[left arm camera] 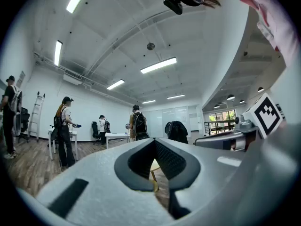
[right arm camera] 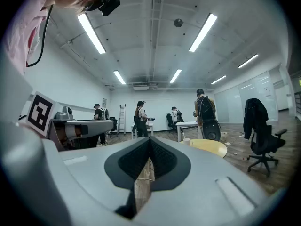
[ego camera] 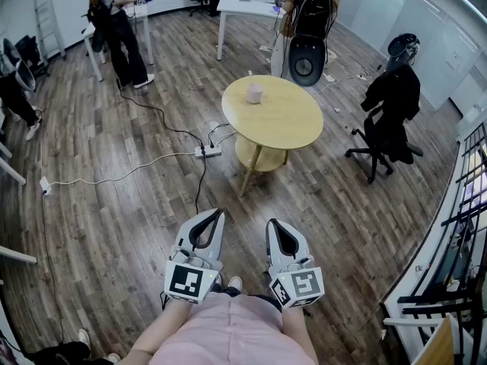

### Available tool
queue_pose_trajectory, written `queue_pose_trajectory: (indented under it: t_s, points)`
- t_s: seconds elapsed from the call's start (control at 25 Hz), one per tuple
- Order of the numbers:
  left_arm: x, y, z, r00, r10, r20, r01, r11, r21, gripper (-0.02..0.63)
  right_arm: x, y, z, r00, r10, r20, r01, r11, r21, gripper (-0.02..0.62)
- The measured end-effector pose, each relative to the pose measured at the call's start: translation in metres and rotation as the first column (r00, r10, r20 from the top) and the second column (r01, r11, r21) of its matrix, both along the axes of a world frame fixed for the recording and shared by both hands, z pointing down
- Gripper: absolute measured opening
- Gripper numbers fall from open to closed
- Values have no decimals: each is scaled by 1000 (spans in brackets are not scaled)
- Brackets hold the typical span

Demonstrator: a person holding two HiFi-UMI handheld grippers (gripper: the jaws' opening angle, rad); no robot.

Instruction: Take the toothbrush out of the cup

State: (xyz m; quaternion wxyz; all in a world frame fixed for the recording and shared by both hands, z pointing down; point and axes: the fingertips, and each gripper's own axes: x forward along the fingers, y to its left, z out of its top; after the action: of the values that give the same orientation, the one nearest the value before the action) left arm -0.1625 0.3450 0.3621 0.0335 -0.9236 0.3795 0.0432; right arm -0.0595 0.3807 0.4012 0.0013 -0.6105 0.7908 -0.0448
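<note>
Start position: both tools idle, cup not yet reached.

The left tool [ego camera: 221, 214] and right tool [ego camera: 271, 223] are held level and side by side, close to the person's body. Each has its jaws together with nothing between them, which reads as a carry posture for the approach, not a grasp. The cup [ego camera: 255, 93] stands upright on the far left part of the round table [ego camera: 293, 128], well apart from both tools, with open floor between. The toothbrush should be in that cup, but it is too small to confirm from here. The task looks unstarted: the person must first close on the table.
</note>
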Motion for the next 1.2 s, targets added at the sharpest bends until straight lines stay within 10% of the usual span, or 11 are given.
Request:
queue_pose_trajectory:
  t_s: [1.2]
  points:
    - [14, -9, 5, 999, -37, 3, 37, 999, -23, -2, 26, -3, 10, 995, -29, 91, 31, 999, -21, 6]
